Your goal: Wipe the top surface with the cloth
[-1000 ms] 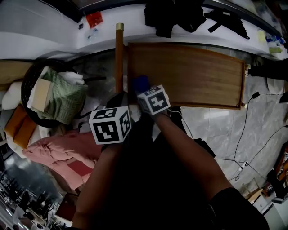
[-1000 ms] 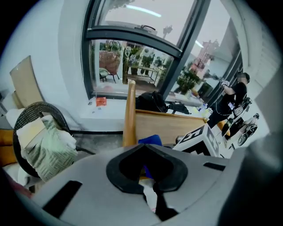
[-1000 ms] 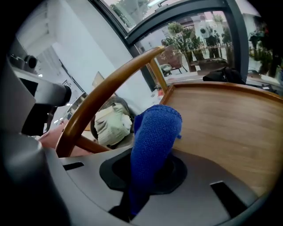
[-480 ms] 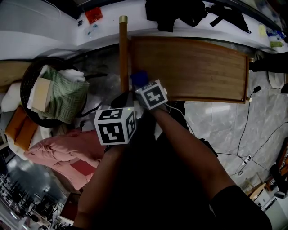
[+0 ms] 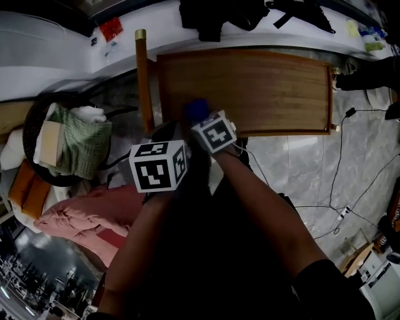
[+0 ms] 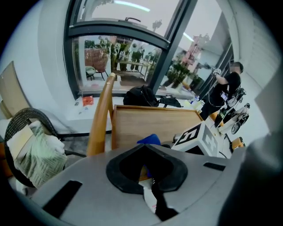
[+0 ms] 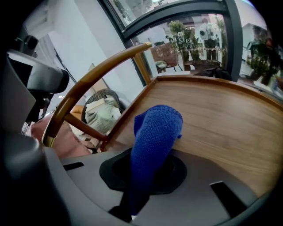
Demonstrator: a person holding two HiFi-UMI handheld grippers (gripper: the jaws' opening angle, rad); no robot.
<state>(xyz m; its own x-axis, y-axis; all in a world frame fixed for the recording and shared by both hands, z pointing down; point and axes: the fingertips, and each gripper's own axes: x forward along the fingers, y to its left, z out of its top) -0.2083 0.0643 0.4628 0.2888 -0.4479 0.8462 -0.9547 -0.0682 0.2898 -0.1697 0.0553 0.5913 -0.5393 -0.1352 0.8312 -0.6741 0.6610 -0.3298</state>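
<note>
The wooden top surface (image 5: pixel 262 87) is a long tray-like board with a raised rim, also seen in the right gripper view (image 7: pixel 230 114) and the left gripper view (image 6: pixel 150 123). A blue cloth (image 5: pixel 196 110) rests on the board near its front left corner. My right gripper (image 5: pixel 200 120) is shut on the cloth (image 7: pixel 155 132), which sticks up out of the jaws (image 7: pixel 146 174). My left gripper (image 5: pixel 164 142) hangs just off the board's left front, beside a wooden rail (image 5: pixel 143 81). Its jaws (image 6: pixel 148 176) meet with nothing between them.
A dark round basket (image 5: pixel 31 119) holding green and white cloths stands left of the rail. Pink bedding (image 5: pixel 81 212) lies below it. Black bags (image 5: pixel 219 15) sit on the white ledge behind the board. Cables (image 5: pixel 337 187) run over the marble floor at right. A person (image 6: pixel 227 88) stands far off.
The right gripper and the blue cloth have shifted a little to the right along the board's front edge. The head view has swung, so the board sits further left in frame.
</note>
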